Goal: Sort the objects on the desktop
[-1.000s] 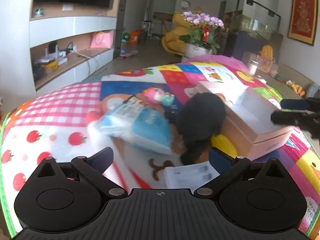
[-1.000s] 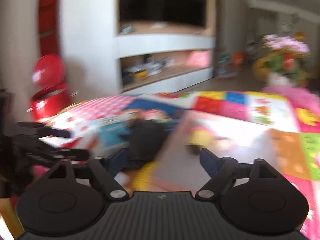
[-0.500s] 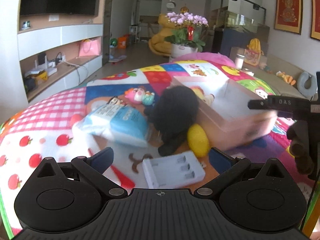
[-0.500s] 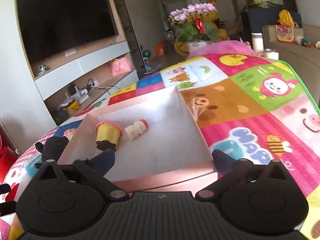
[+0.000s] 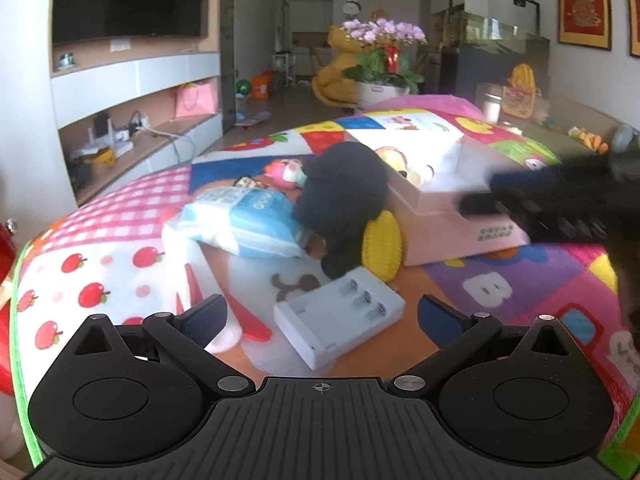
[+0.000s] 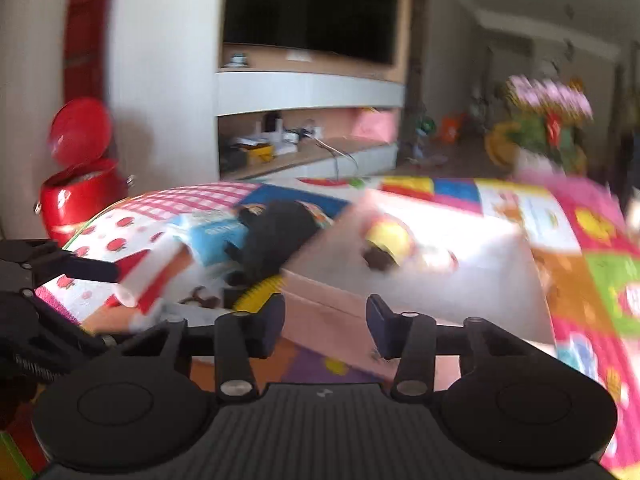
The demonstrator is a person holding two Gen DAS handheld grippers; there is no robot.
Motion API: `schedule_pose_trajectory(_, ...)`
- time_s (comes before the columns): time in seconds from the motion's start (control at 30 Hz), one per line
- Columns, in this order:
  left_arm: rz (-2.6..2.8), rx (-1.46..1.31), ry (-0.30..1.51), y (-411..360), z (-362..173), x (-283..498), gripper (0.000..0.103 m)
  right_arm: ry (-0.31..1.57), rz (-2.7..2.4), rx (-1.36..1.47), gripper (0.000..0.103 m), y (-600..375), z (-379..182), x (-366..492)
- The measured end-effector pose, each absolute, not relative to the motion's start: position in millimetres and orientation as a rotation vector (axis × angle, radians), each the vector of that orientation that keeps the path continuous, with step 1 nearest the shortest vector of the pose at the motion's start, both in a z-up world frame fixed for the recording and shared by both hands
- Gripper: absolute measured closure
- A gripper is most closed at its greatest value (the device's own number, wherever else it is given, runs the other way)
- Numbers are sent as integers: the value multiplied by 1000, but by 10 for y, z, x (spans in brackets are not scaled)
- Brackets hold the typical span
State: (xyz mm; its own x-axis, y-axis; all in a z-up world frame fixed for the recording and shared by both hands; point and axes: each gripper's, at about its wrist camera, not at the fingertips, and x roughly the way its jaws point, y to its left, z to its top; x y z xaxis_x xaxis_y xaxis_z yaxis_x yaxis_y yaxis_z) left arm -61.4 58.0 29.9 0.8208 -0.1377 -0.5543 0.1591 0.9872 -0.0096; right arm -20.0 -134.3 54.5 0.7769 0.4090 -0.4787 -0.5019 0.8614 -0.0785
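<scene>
Right gripper (image 6: 326, 330) closing, empty, swung back off pink box (image 6: 420, 264)

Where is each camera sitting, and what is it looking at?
Left wrist: sits on the left gripper, looks along its open fingers at the white battery charger; the right gripper shows at the right.
Right wrist: sits on the right gripper, whose jaws are closing on nothing, looks at the pink box; the left gripper shows at the left.
Shared: the box, the black plush toy and the yellow spiky ball.
</scene>
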Motion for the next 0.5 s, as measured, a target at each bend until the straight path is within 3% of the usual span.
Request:
schedule_pose_trajectory(0.17, -195, 22, 603, 536, 206, -651, 0, 469, 550, -259, 55, -907, 725, 142)
schedule_pose_trajectory(0.3, -219, 6, 594, 553, 192, -704, 0, 593, 528, -267, 48, -585, 708, 583)
schedule_pose_trajectory(0.43, -212, -14, 598, 620, 193, -719, 0, 584, 544, -259, 30, -404, 679, 860)
schedule_pose_trajectory(0.5, -214, -21, 608, 644, 184, -710, 0, 631, 571, -246, 30, -319, 673, 983)
